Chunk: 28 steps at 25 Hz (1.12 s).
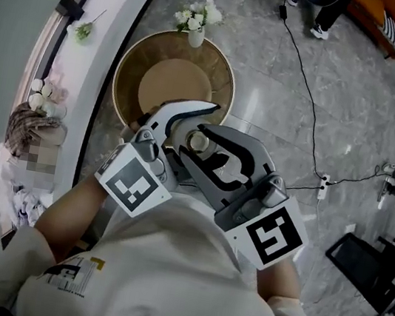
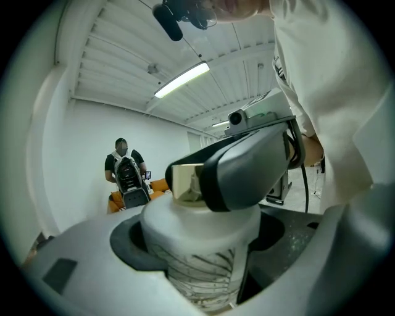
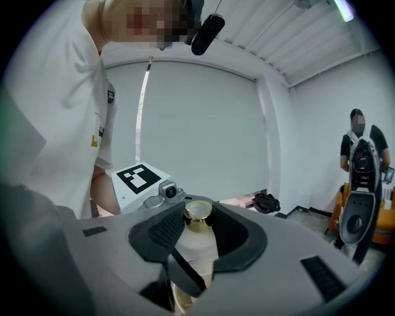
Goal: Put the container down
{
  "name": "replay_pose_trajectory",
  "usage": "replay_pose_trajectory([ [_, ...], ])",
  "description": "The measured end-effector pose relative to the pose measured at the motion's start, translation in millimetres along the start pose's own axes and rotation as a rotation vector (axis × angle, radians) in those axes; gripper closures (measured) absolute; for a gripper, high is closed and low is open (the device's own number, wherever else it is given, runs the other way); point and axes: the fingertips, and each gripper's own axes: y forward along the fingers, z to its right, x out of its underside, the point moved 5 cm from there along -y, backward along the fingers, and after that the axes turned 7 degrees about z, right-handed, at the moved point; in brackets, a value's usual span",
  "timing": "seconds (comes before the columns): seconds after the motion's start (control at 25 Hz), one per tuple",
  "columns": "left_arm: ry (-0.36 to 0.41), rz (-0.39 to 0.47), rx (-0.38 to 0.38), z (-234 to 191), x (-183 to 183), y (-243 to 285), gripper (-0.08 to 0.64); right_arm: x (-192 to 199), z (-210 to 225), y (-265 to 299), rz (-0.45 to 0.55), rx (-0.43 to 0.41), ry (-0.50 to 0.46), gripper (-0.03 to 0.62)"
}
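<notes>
container (image 1: 198,142) held upright, left gripper (image 2: 197,259) clamped on its body, right gripper (image 3: 197,244) clamped at its gold-capped neck; round table (image 1: 131,67) lies below and just ahead of both.

Container (image 1: 198,142): is sitting clamped in the jaws of both grippers, with the left gripper (image 1: 188,126) pressing from its left and the right gripper (image 1: 210,152) from its right, over the near rim of the round desk (image 1: 126,67). Flower vase (image 1: 195,35): is standing at the desk's far rim. Power strip (image 1: 323,185): is lying on the floor (image 1: 271,76), right of the desk.
</notes>
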Motion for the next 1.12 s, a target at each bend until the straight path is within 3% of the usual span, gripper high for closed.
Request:
replay_pose_trajectory([
  [0.4, -0.02, -0.016, -0.183, 2.7, 17.5, 10.9, 0.211, 14.6, 13.3, -1.2, -0.017, -0.198, -0.039, 0.457],
  [0.8, 0.022, -0.075, -0.236, -5.8, 22.6, 53.7, 0.21, 24.5, 54.1, -23.9, -0.034, -0.294, -0.051, 0.456],
  [1.12, -0.011, -0.037, -0.266, -5.5, 42.5, 51.4, 0.212, 40.6, 54.2, -13.1, -0.035, -0.297, -0.037, 0.456],
])
